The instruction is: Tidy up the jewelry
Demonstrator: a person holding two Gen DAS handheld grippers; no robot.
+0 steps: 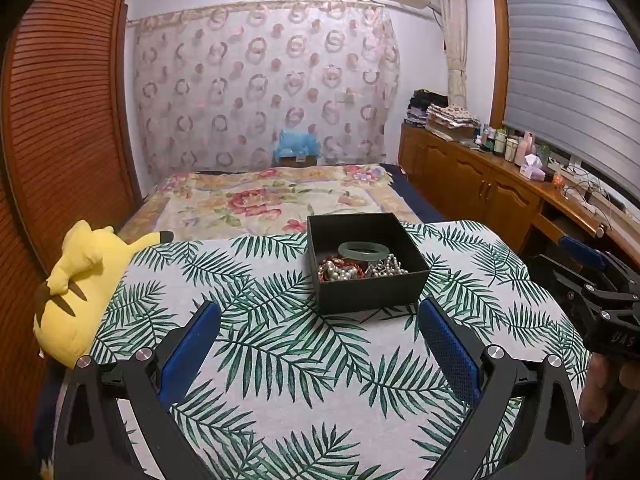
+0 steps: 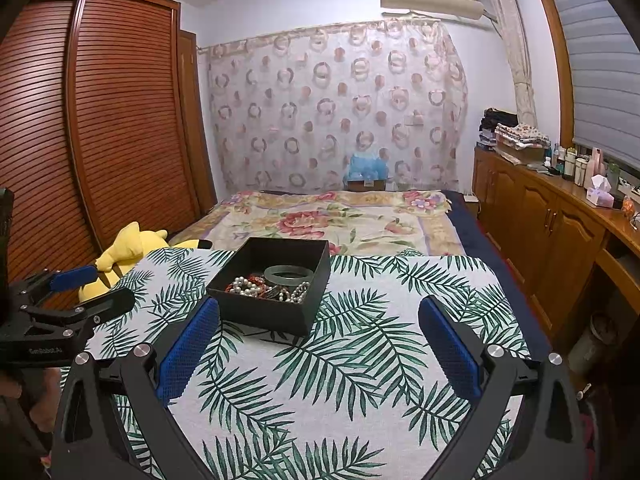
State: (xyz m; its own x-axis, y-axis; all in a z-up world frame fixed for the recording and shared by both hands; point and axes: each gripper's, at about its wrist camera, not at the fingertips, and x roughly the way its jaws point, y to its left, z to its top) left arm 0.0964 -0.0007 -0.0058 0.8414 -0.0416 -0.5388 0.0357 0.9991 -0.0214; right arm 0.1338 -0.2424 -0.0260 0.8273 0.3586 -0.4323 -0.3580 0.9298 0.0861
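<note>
While all the jewelry lies in the black box, both the left gripper and the right gripper hover near, spread empty; either sorting starts or ends.

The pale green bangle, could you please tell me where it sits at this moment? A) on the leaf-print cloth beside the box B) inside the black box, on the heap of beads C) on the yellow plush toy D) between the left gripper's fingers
B: the pale green bangle lies inside the open black box, resting on the pearl and red bead strands, while both grippers stand open and empty.
</note>
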